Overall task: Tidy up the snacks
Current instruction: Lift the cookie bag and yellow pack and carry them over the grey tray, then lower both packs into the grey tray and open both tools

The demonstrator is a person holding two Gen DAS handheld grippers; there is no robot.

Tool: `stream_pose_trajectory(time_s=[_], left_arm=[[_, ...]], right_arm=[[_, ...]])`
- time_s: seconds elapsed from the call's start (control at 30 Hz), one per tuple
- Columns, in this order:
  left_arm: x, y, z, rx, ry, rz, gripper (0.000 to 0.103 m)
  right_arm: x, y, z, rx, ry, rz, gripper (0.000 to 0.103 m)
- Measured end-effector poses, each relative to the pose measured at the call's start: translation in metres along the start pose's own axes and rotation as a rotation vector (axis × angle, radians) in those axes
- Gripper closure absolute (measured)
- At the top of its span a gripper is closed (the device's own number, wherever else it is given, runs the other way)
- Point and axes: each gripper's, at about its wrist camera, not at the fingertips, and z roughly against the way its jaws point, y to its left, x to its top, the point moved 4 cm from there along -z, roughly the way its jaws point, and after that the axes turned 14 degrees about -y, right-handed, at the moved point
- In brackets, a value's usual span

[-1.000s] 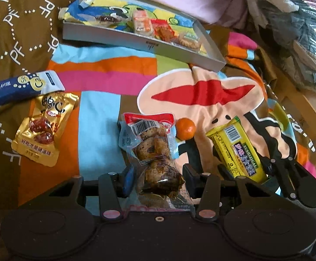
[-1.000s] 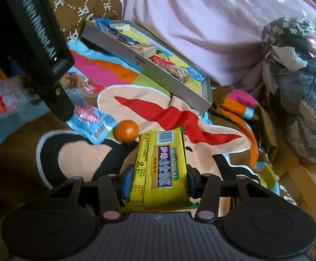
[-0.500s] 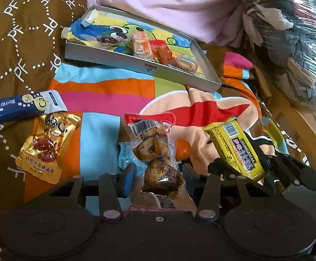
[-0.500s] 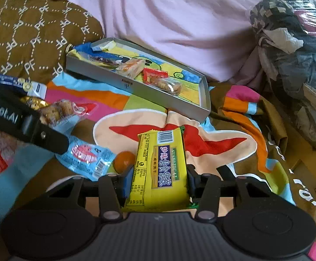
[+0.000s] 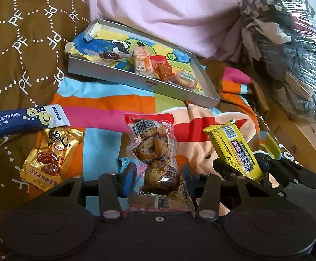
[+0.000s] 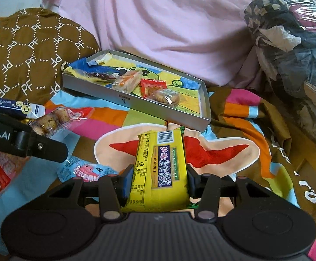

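Both jaws stay clamped: left gripper [image 5: 158,174] on a clear snack bag [image 5: 155,154], right gripper [image 6: 156,179] on a yellow packet [image 6: 161,167], now lifted off the bedspread, ready for the tray [image 6: 134,103].

Both views are taken from low behind each gripper's fingers, angled down across the bedspread [image 5: 118,102] at close range. The grey tray [image 5: 136,80] [image 6: 134,102] is shared — upper centre in each — and the yellow packet [image 5: 234,150] [image 6: 160,165] appears in both.

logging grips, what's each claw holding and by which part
Left claw: clear snack bag, near its lower end. Right claw: yellow snack pack, across its lower sides.
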Motion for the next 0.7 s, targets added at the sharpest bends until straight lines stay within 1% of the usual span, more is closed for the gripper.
stream_pose_trajectory(time_s=[0.13,0.23,0.33,0.43,0.53,0.7], left_arm=[[0.005,0.002,0.001,0.007,-0.021,0.003,0.055],[0.013,0.003,0.001,0.017,-0.05,-0.013,0.055],[0.025,0.001,-0.001,0.03,-0.094,-0.043,0.055],[0.037,0.003,-0.007,0.031,-0.117,-0.034,0.055],[0.053,0.009,-0.016,0.048,-0.145,-0.026,0.055],[0.092,0.028,-0.048,0.107,-0.187,-0.006,0.055]], right_arm=[[0.004,-0.002,-0.003,0.008,-0.008,-0.011,0.051],[0.008,-0.004,-0.007,0.017,-0.031,-0.02,0.051],[0.013,-0.006,-0.014,0.03,-0.053,-0.031,0.051],[0.019,-0.007,-0.024,0.045,-0.079,-0.038,0.051],[0.028,-0.01,-0.037,0.062,-0.106,-0.024,0.051],[0.052,-0.018,-0.075,0.1,-0.135,-0.023,0.051]])
